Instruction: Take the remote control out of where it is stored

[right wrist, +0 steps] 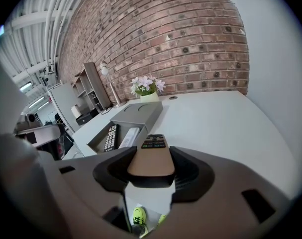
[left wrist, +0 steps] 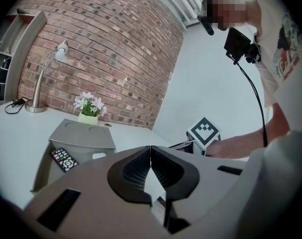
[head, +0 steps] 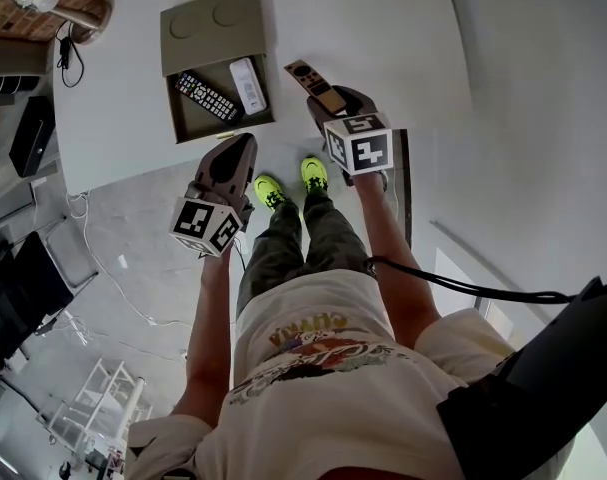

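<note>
The right gripper is clamped on the near end of the tan remote, its two pads pressing the sides while the button end sticks out far beyond the jaws. The remote is already clear of its storage: it hangs over the white table, just right of the grey drawer box, whose open drawer holds a black remote and a white remote side by side. Whether the far tip of the tan remote touches the tabletop cannot be told. The left gripper is closed with nothing between its jaws, hanging off the near edge of the table, left of the other gripper and taking no part. The main risk now looks to be the grip itself: only a short stretch of the body sits between the pads and most of the remote hangs out past them, so a jolt or a quick tilt could let it pivot downward or slide out. The spot also matters, since the gripper sits close to the table's near edge; a release made too near that edge, or with the remote sloping, could send it tipping off to the floor. Lowering it button end first could also knock the tip against the table and twist it in the jaws.
</note>
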